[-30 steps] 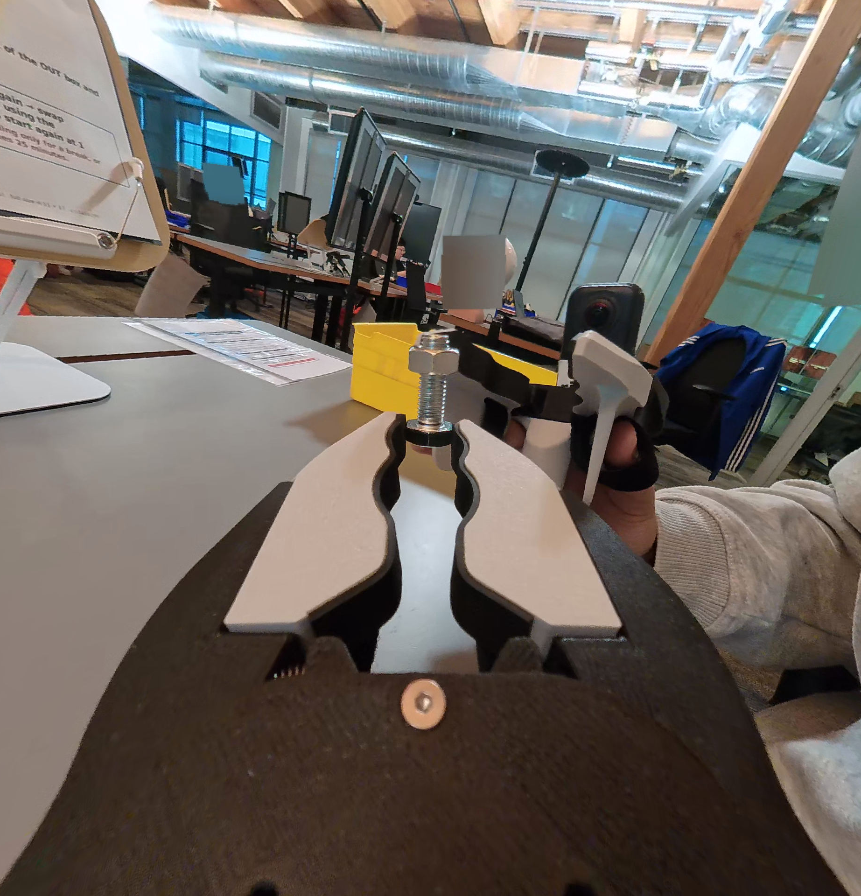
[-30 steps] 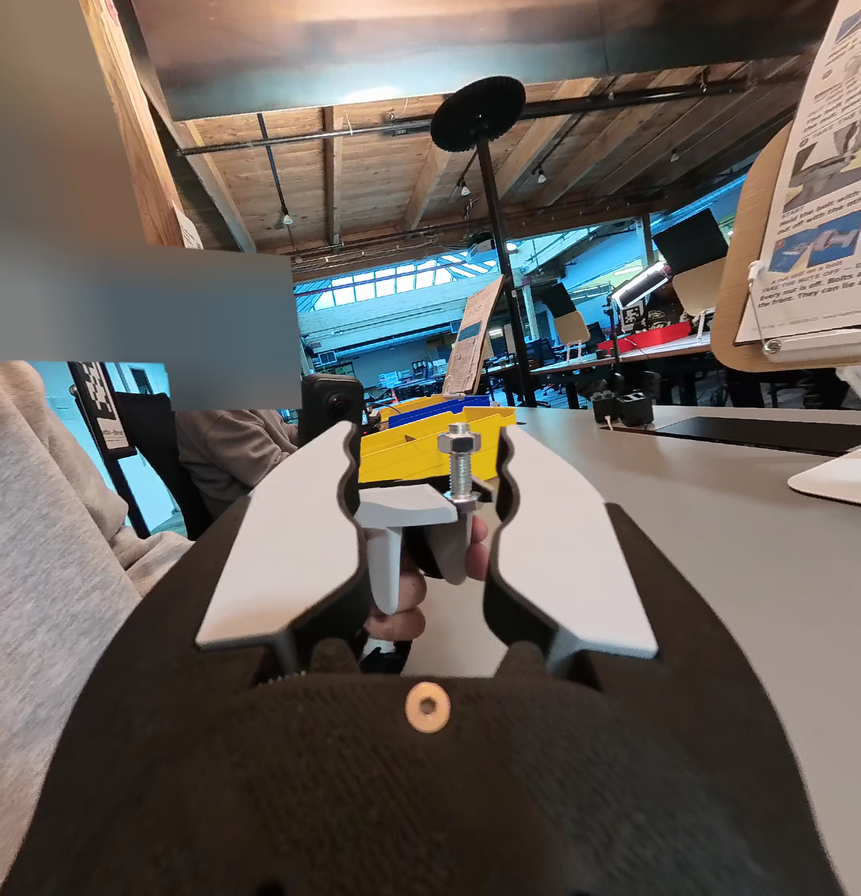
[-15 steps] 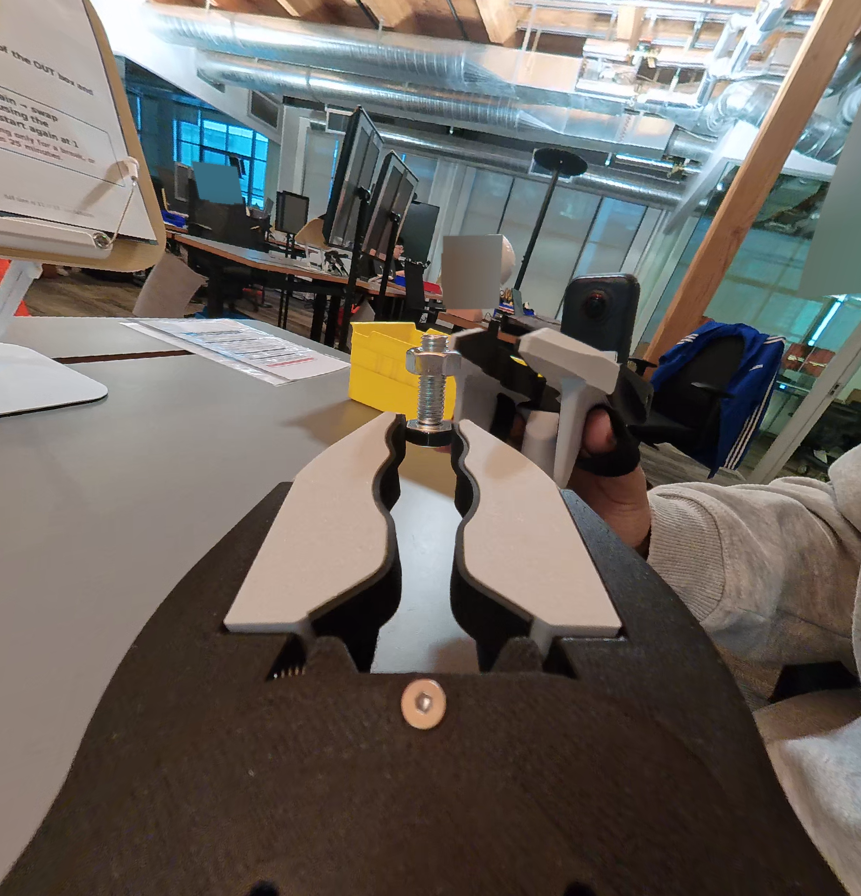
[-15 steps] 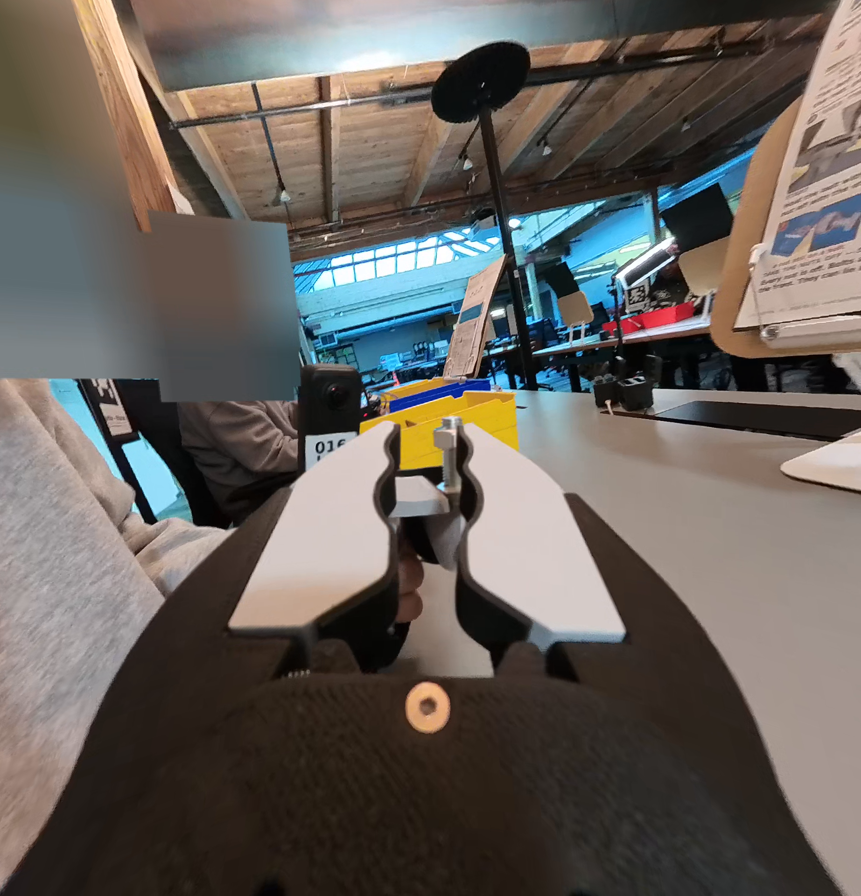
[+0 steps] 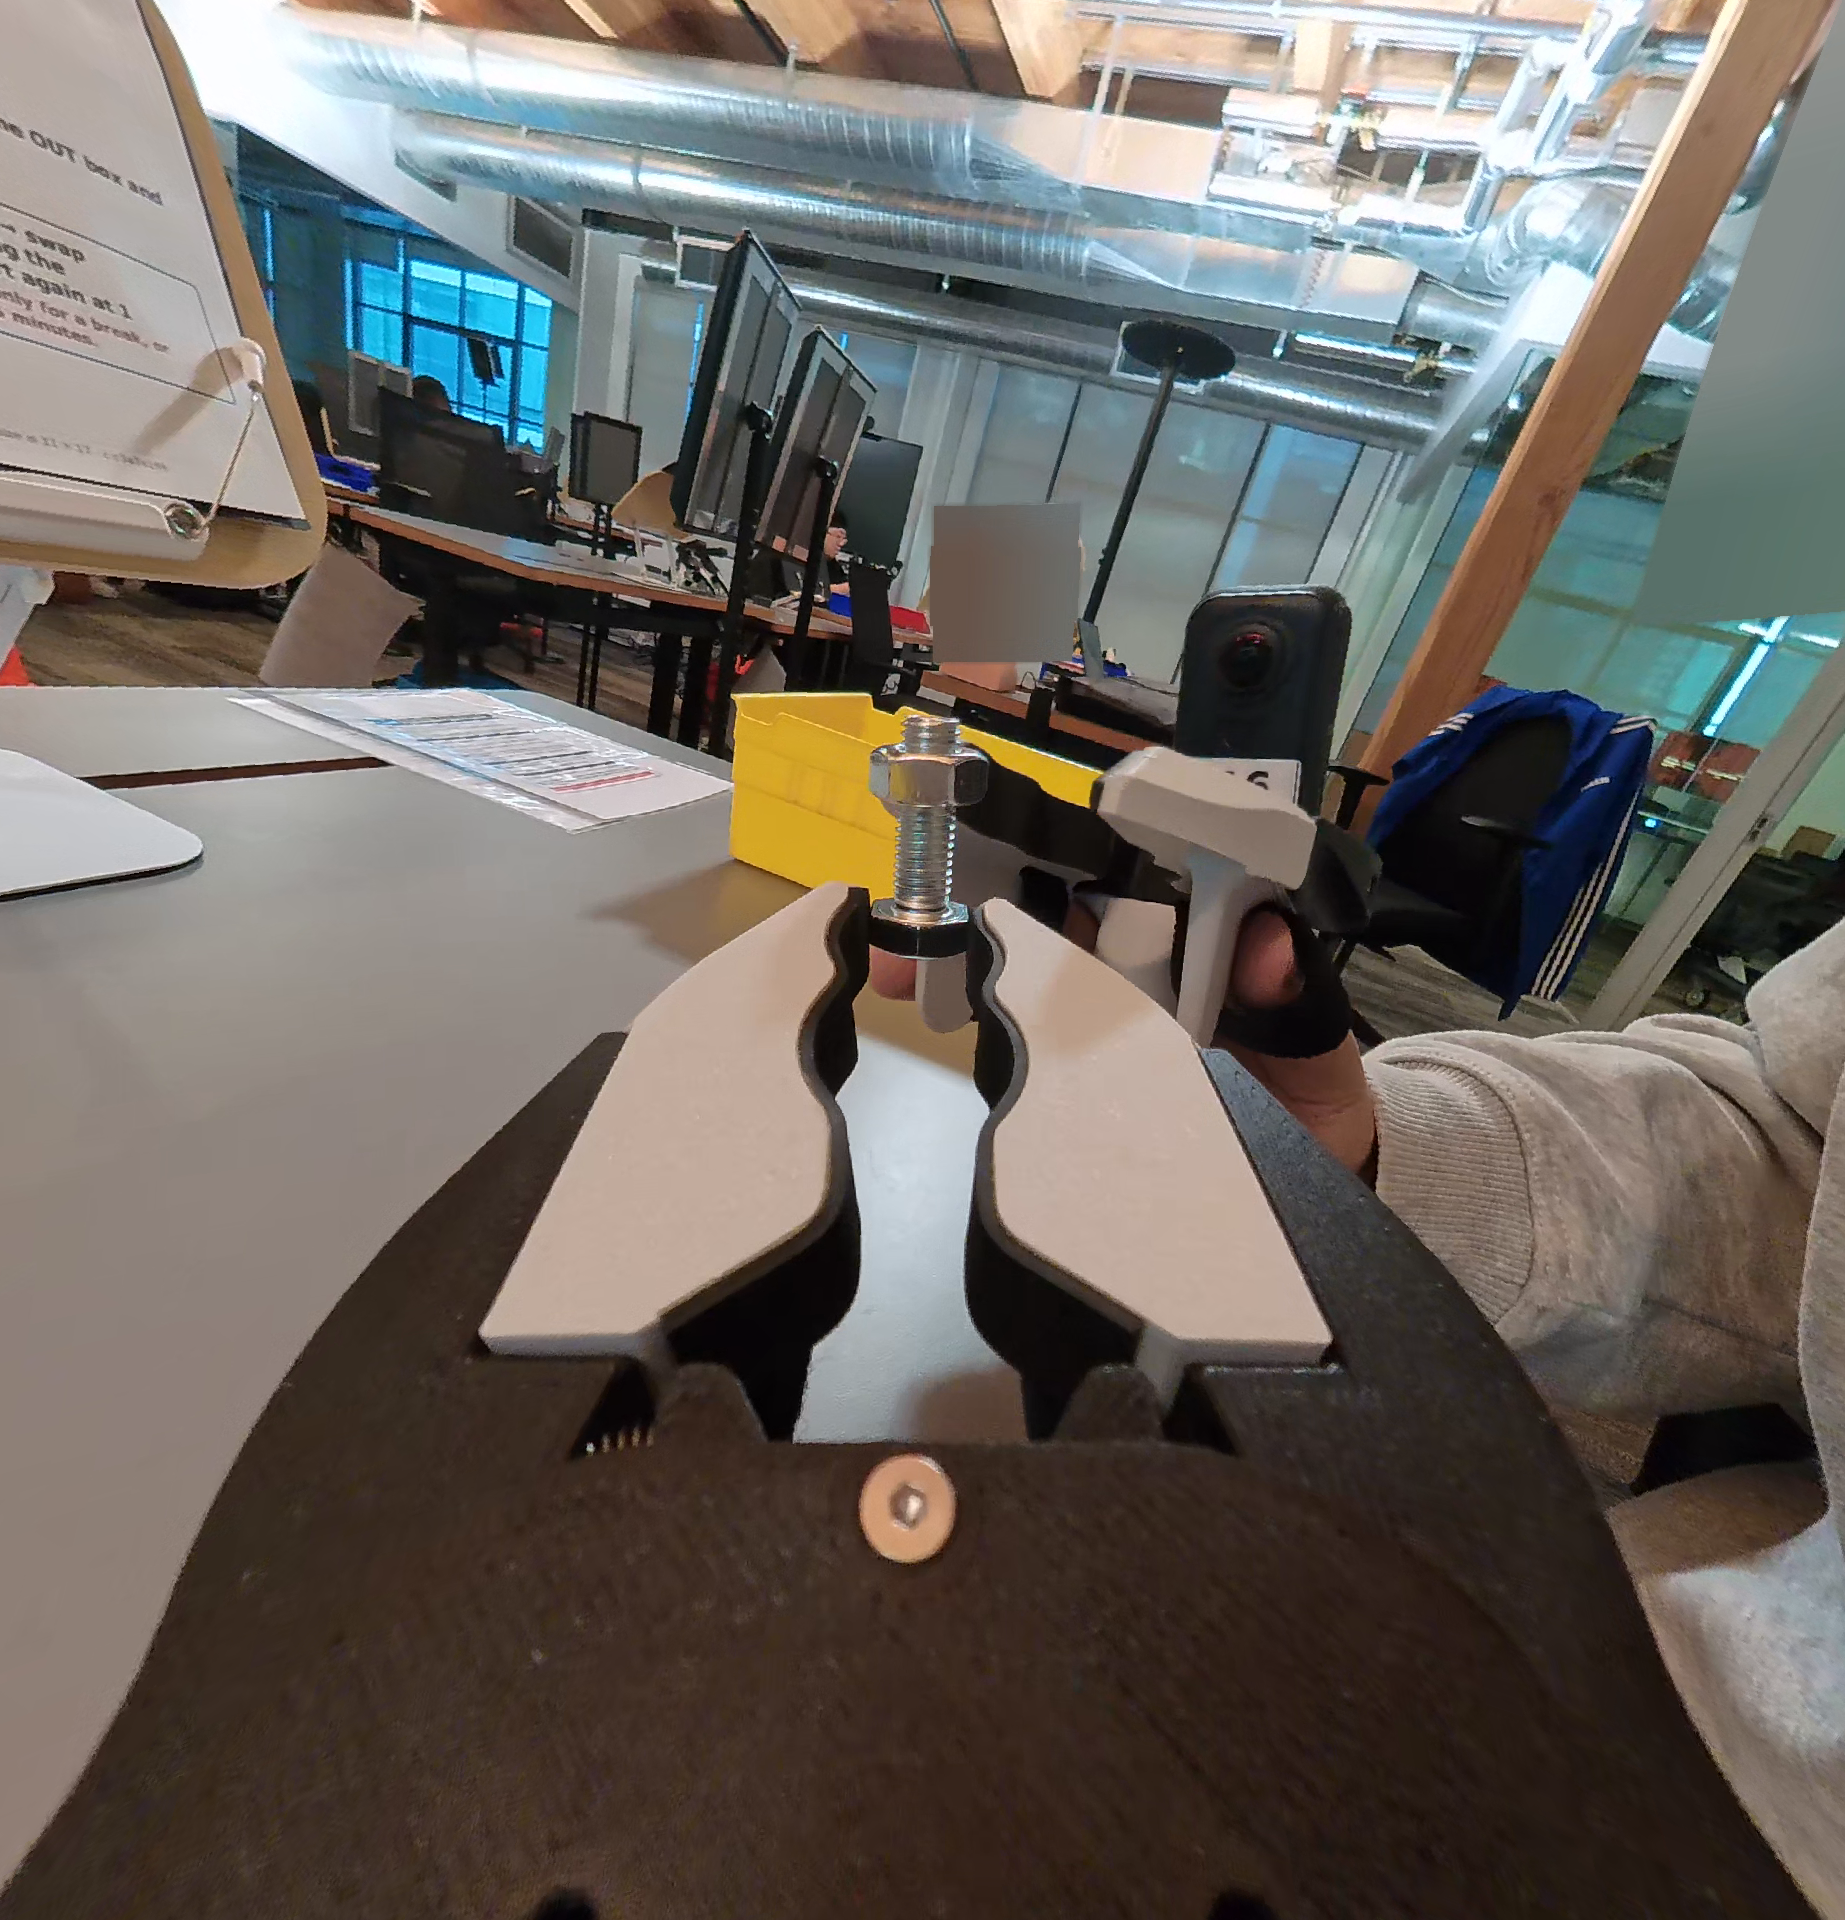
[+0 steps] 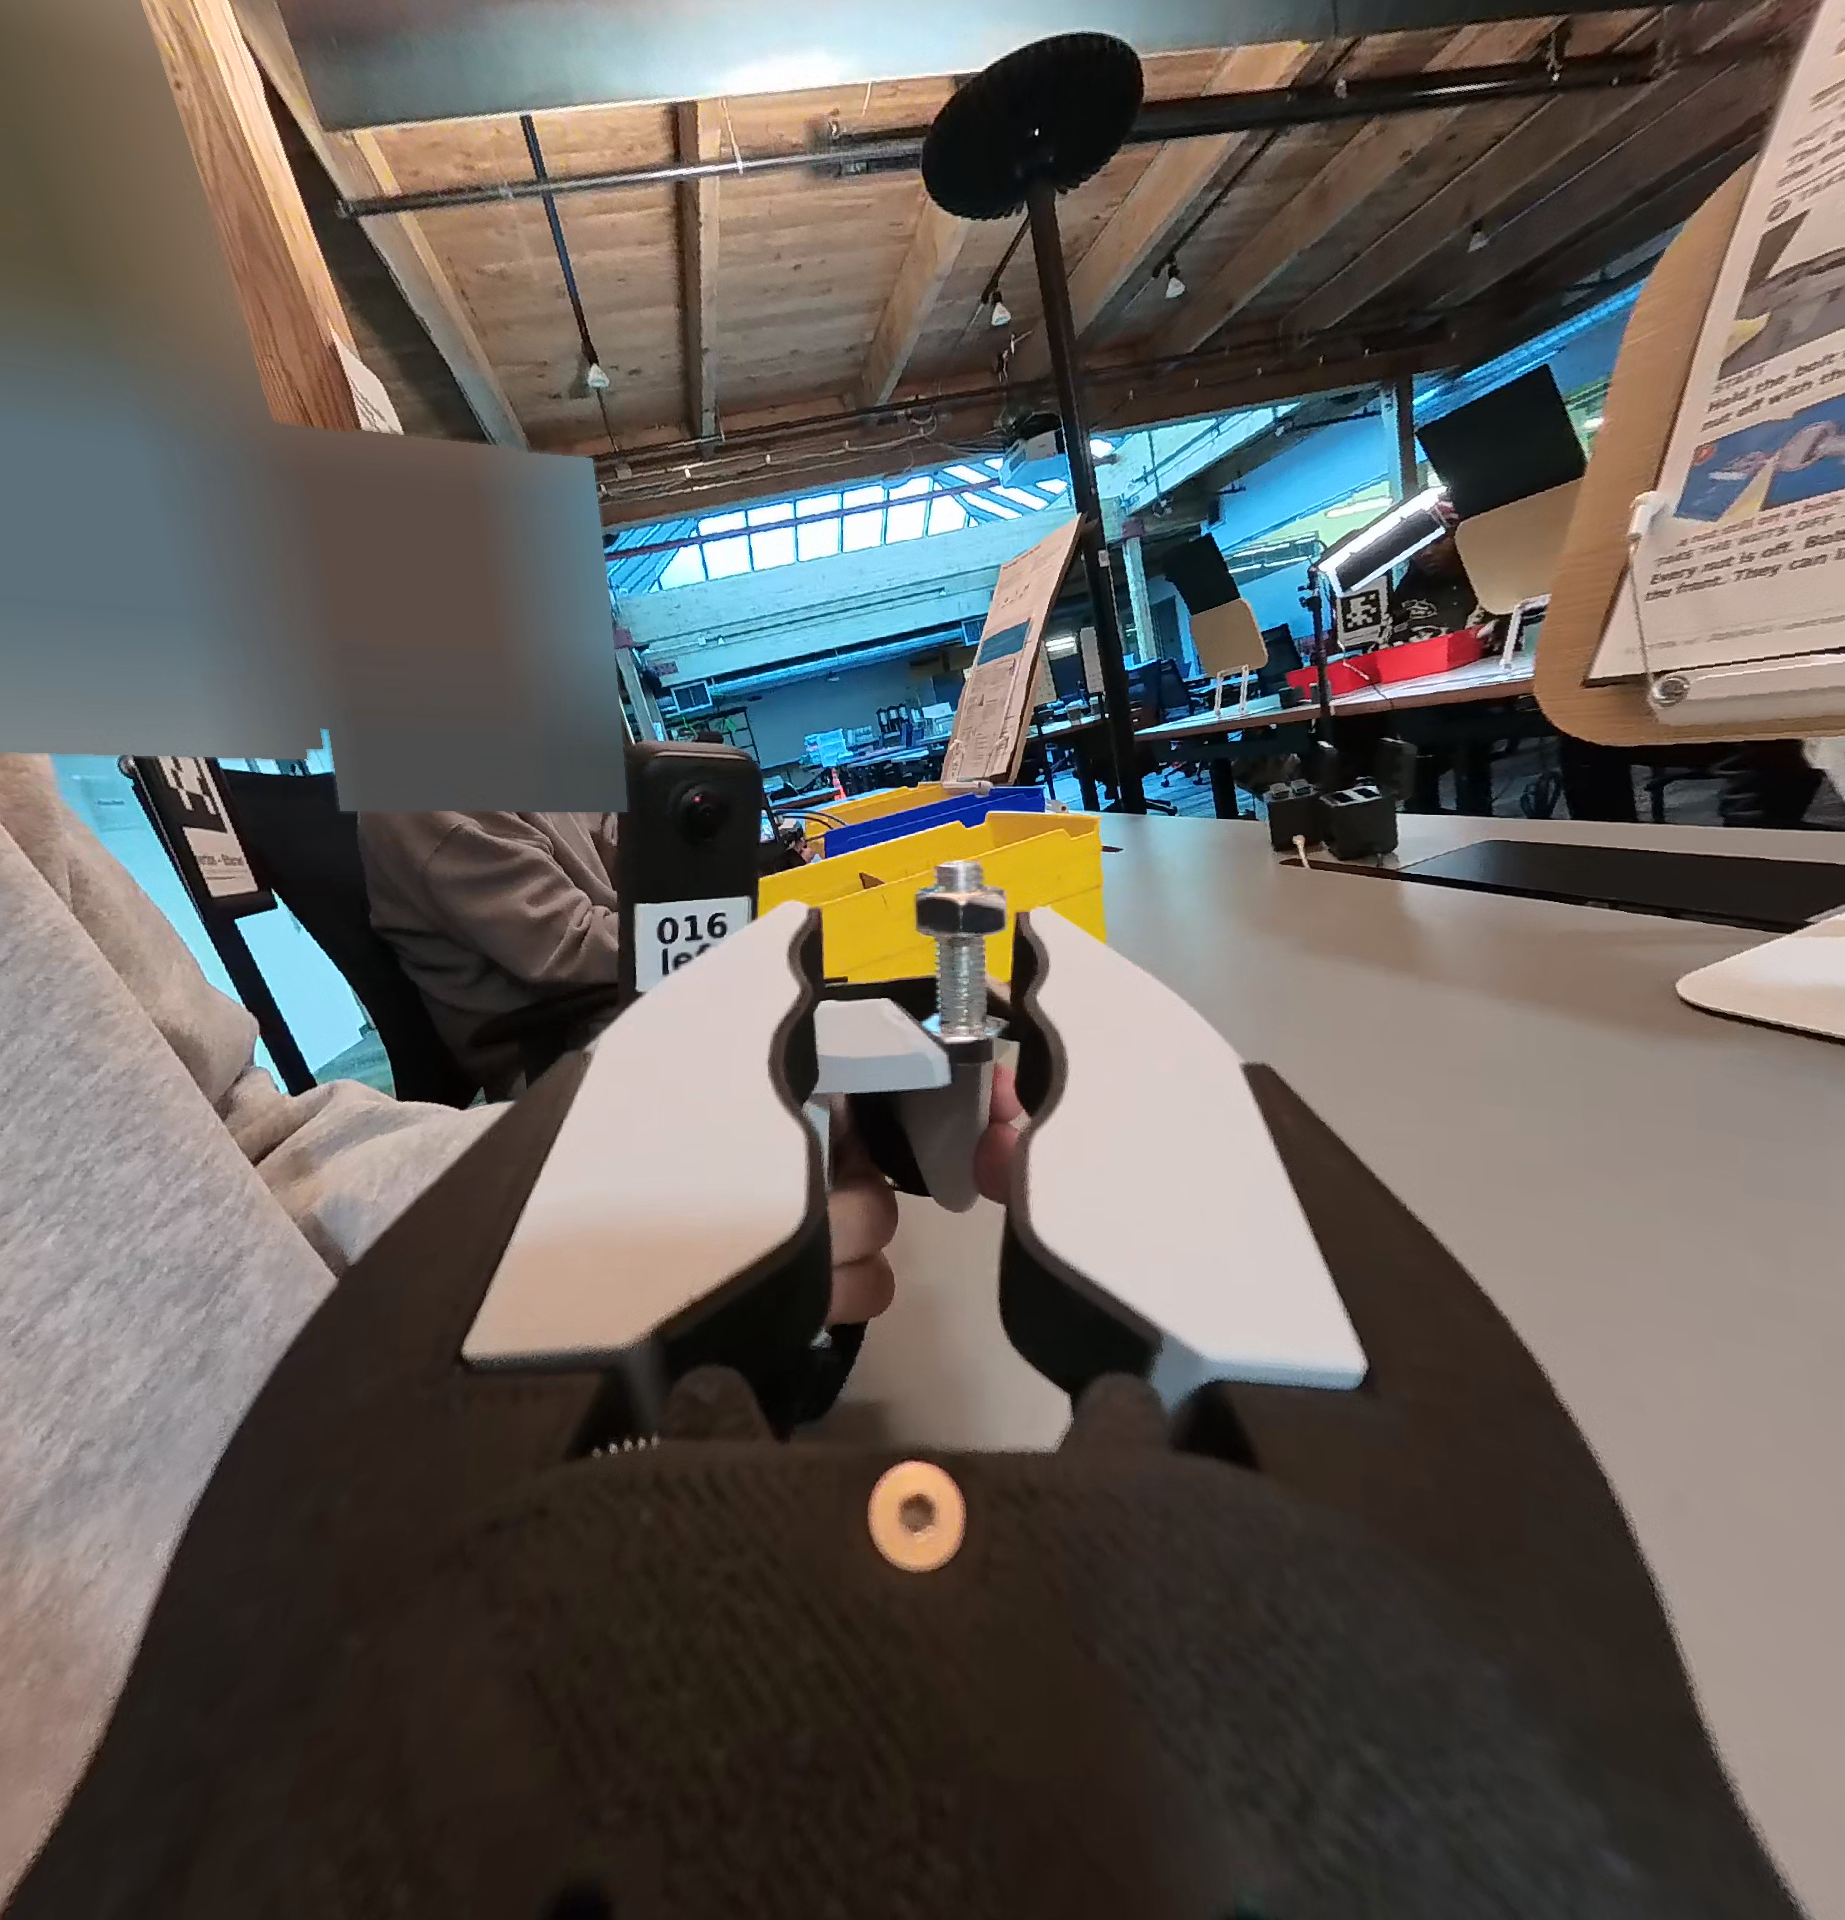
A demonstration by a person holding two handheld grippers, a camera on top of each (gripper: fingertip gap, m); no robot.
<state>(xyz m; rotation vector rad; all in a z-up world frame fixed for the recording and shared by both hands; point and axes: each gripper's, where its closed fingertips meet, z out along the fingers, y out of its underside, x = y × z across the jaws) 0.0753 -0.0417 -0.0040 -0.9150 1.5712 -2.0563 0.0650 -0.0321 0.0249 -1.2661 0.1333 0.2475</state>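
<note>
- The left tool (image 5: 916,925) is clamped on the hexagonal head of a steel bolt (image 5: 923,831), at the very tips of its pale fingers (image 5: 689,1122). The bolt stands upright above the tips, threads bare, clear of the bench.
- A steel nut (image 5: 928,774) sits near the top of the threaded shank, with a short stub of thread showing above it.
- The right tool (image 6: 918,971) has its jaws apart on either side of the nut, a gap showing on each side; it grips nothing. From the right wrist view it seems level with the nut, though depth is hard to judge there.
- Handling, as a judgement: bolt and nut are rigid, dense for their size and not fragile. Plated steel is slick, and the threads give a poor seat. The flats of the nut are the place to take hold, squarely across two opposite faces; the hex head suits the holding tool in the same way.
- A person's hand (image 5: 1282,977) in a grey sleeve (image 5: 1583,1195) works the right tool, which carries a black camera (image 5: 1261,665).
- The grey bench (image 5: 274,1039) lies beneath.
- Farther off on it stand a yellow bin (image 5: 804,790), a laminated sheet (image 5: 492,743) and a board with printed pages (image 5: 76,312) on a white stand.
</note>
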